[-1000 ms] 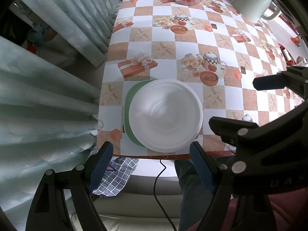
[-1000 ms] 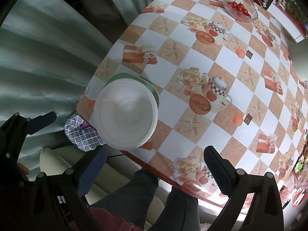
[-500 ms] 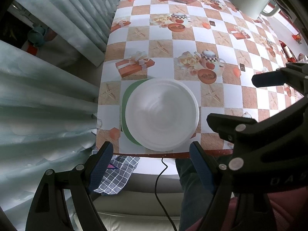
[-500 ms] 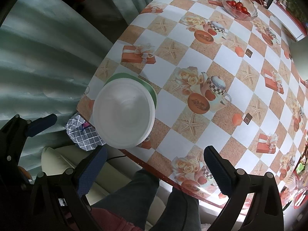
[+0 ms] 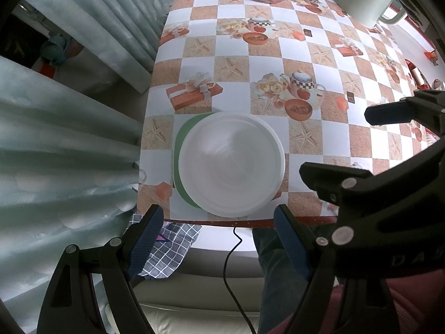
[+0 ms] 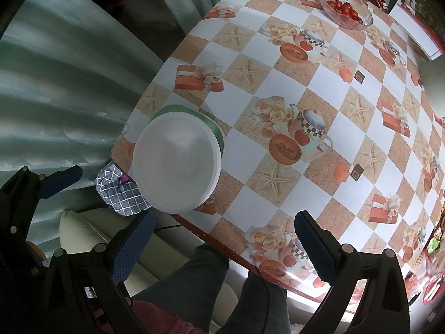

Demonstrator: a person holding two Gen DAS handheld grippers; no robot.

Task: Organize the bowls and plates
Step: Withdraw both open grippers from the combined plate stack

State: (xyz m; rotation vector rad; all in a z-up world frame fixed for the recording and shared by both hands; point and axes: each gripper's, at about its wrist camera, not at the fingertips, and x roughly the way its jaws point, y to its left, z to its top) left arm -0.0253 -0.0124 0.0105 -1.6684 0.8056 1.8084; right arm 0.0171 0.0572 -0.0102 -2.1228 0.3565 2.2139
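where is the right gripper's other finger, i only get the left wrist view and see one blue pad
Observer: The right wrist view shows both fingers. The right gripper is open, with nothing between its pads.
Operator: is it above the white bowl
Observer: No. The white bowl sits off to the side, beyond the finger on the picture's left and apart from it.
Operator: what's under it then
Observer: Between its fingers show the table's near edge and the person's legs.
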